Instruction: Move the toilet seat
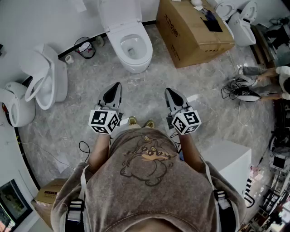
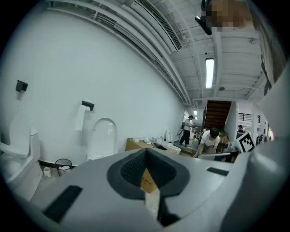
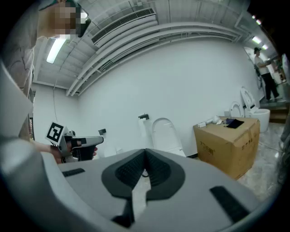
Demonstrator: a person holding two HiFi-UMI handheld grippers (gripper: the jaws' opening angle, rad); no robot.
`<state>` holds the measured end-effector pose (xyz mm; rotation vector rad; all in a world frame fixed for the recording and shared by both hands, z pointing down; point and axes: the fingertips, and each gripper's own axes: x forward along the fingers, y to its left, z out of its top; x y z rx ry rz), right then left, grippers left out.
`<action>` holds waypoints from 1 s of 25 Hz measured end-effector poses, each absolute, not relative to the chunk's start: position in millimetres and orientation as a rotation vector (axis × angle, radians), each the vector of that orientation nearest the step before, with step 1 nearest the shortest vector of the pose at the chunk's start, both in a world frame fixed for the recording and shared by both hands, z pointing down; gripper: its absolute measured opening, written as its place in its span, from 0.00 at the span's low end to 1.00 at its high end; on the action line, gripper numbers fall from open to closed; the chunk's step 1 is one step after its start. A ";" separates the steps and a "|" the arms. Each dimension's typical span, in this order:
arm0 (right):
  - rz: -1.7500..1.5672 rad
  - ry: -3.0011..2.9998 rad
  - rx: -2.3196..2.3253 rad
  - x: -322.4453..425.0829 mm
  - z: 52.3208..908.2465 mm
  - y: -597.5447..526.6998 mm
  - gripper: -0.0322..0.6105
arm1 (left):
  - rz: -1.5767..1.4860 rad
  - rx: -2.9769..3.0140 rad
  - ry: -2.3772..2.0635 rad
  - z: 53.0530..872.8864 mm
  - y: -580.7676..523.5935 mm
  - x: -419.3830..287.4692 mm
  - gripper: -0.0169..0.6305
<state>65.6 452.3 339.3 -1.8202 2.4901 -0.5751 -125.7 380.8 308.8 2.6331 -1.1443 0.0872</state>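
Facing a white toilet (image 1: 131, 45) against the wall, lid (image 1: 118, 13) upright, toilet seat (image 1: 147, 47) seemingly lying flat on the bowl rim. Holding left gripper (image 1: 117, 87) and right gripper (image 1: 169, 91) side by side over the grey floor (image 1: 81, 99), both aimed toward the toilet, well apart from it. Jaws of each pressed together, nothing between them. Right of the toilet, a cardboard box (image 1: 195, 27); left of it, a second toilet (image 1: 47, 77).
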 end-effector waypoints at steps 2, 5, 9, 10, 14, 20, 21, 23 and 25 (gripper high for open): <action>-0.572 2.482 -1.832 64.0 339.7 450.4 0.05 | 0.088 2.643 -1.135 308.5 379.6 -125.6 0.04; -0.573 2.464 -1.847 58.2 338.9 444.0 0.05 | 0.094 2.651 -1.121 308.3 375.9 -128.6 0.04; -0.569 2.452 -1.851 45.8 337.0 432.6 0.05 | 0.084 2.655 -1.105 309.5 366.9 -135.1 0.04; -0.566 2.455 -1.854 41.8 338.3 430.8 0.05 | 0.081 2.657 -1.100 310.9 364.9 -137.1 0.04; -0.571 2.457 -1.866 29.7 348.8 425.7 0.05 | 0.077 2.672 -1.070 318.8 357.8 -141.4 0.04; -0.613 2.449 -1.871 16.8 359.6 410.3 0.05 | 0.084 2.671 -1.033 327.7 345.8 -144.5 0.04; -0.616 2.452 -1.867 15.9 359.7 406.3 0.05 | 0.084 2.667 -1.034 328.6 342.3 -144.4 0.04; -0.619 2.453 -1.861 16.1 360.6 397.5 0.05 | 0.083 2.662 -1.038 330.1 334.4 -143.7 0.04; -0.624 2.455 -1.859 16.5 364.7 388.7 0.05 | 0.083 2.662 -1.042 332.8 326.1 -143.2 0.04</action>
